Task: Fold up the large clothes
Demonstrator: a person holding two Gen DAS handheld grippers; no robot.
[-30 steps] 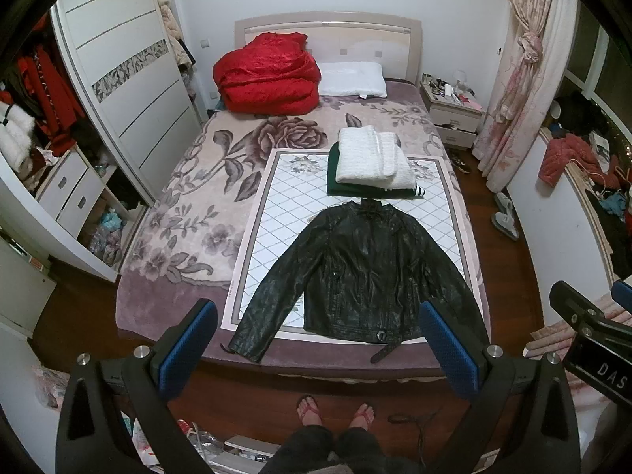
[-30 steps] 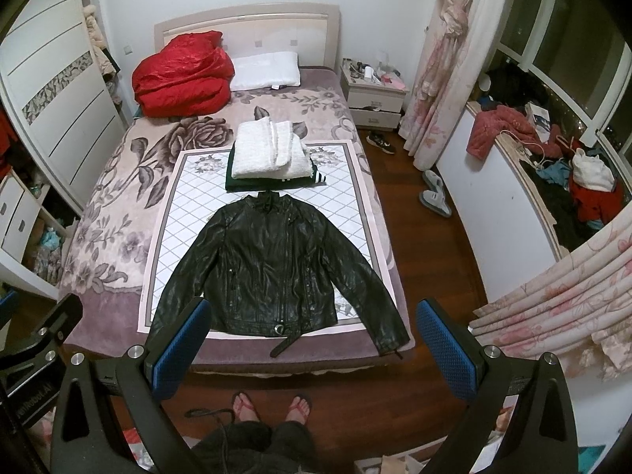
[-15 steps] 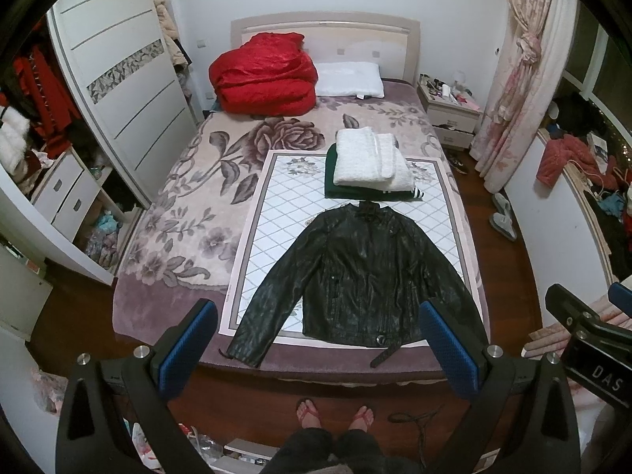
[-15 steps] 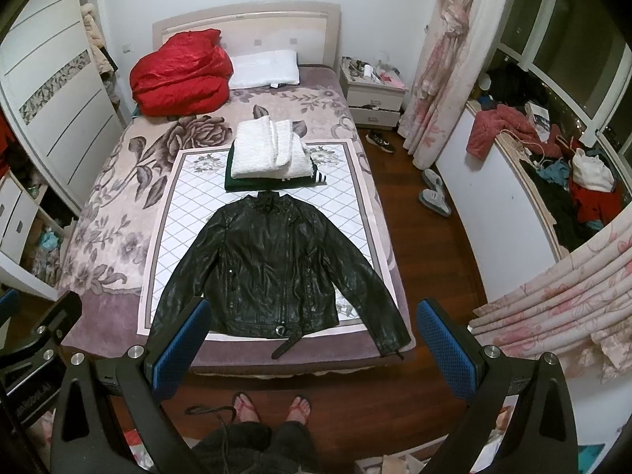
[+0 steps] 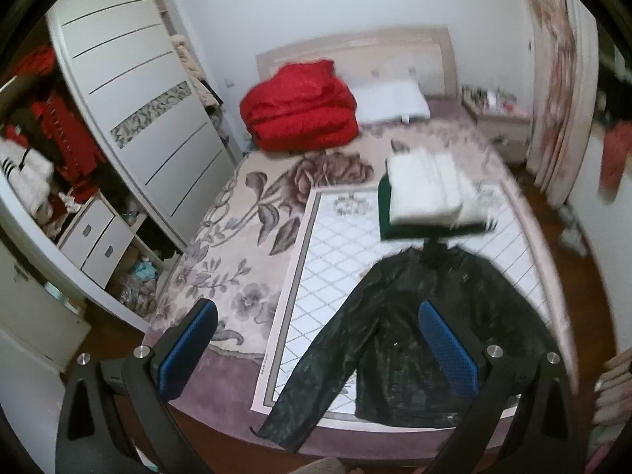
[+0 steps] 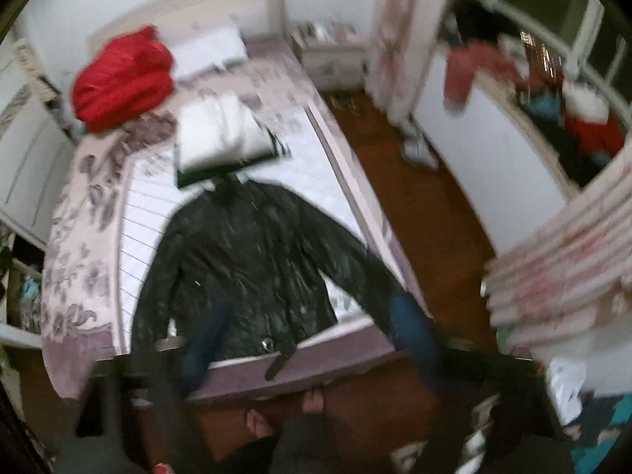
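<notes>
Left wrist view showed the left tool (image 5: 316,345) with its blue-padded fingers (image 5: 189,345) spread wide and nothing between them, held above the foot of the bed (image 5: 221,260). The black jacket (image 5: 403,339) lay flat and face up on a white quilted mat (image 5: 335,260) ahead of the tool, collar pointing away and both sleeves angled outward. The right pad overlapped the jacket's body in the picture, while the left pad sat over the flowered blanket, well to the side of the near sleeve. Just beyond the collar rested a stack of folded clothes (image 5: 424,193), white on top of dark green. Farther off, a red quilt (image 5: 300,112) and a white pillow (image 5: 391,102) sat against the headboard. A wardrobe (image 5: 138,91) stood off to the left.

In the right wrist view, heavily blurred, the right tool (image 6: 312,339) also had its fingers (image 6: 410,335) apart and empty. The jacket (image 6: 245,260) spread ahead of it, its right sleeve running down toward the right pad near the bed's edge; whether they touched could not be told. The folded stack (image 6: 221,138) lay beyond the collar, and the person's feet (image 6: 284,414) stood on the wooden floor below the tool.
</notes>
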